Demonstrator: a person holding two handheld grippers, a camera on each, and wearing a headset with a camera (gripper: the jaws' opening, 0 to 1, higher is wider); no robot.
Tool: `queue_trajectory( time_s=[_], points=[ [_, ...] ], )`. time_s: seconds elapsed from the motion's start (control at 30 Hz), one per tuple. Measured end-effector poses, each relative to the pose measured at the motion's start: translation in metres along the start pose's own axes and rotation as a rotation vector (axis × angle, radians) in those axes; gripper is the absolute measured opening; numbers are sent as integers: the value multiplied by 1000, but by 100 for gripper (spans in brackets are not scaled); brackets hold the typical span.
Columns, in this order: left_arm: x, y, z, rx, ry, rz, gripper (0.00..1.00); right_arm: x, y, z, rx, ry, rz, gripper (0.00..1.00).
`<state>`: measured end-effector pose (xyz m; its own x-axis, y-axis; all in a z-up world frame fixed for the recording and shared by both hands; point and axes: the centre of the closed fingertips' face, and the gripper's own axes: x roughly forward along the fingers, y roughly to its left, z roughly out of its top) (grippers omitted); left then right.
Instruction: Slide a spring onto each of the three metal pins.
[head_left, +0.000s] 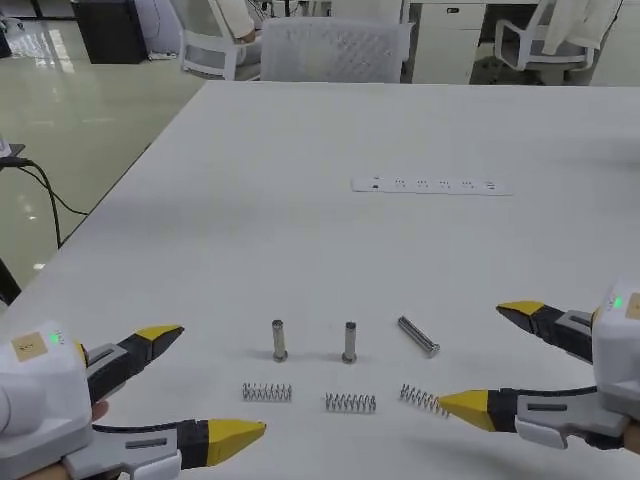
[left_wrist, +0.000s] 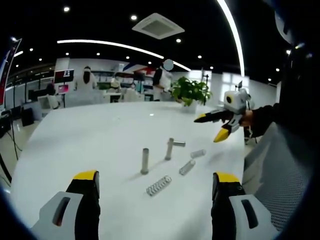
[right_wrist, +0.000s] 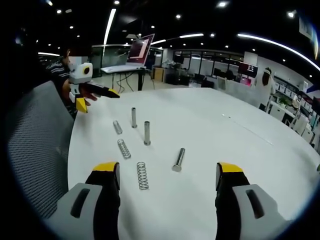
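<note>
Nearest, left gripper (head_left: 221, 380) and right gripper (head_left: 471, 356) gaped empty; two pins (head_left: 279, 340) stood upright, third pin (head_left: 418, 336) lay slanted; springs (head_left: 350, 402) lay crosswise, rightmost's end unclear.

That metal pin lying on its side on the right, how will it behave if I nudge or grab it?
The lying pin is a smooth round cylinder, so a sideways nudge would probably roll it across the flat table. Its shiny metal looks rigid but likely slippery, so grip it squarely.

left tool (head_left: 221, 379): jaws wide apart, pointing right | right tool (head_left: 471, 355): jaws wide apart, pointing left
</note>
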<state>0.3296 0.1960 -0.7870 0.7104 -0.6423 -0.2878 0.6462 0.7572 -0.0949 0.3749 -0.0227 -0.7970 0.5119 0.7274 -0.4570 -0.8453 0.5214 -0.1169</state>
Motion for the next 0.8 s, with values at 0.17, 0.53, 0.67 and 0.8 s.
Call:
queue_trajectory(
  time_s=[0.17,0.53,0.67,0.8],
  points=[
    [0,0,-1,-1,3,-1,91,1,2,0,2,0,8,78],
    [1,1,-4,-1,13,-9,90,7,-2,2,-8,23,27,73],
    [1,1,-4,-1,12,-10,90,12,-7,4,-19,52,33,68],
    [1,1,-4,1,11,-11,89,18,-12,7,-28,78,36,64]
  ],
)
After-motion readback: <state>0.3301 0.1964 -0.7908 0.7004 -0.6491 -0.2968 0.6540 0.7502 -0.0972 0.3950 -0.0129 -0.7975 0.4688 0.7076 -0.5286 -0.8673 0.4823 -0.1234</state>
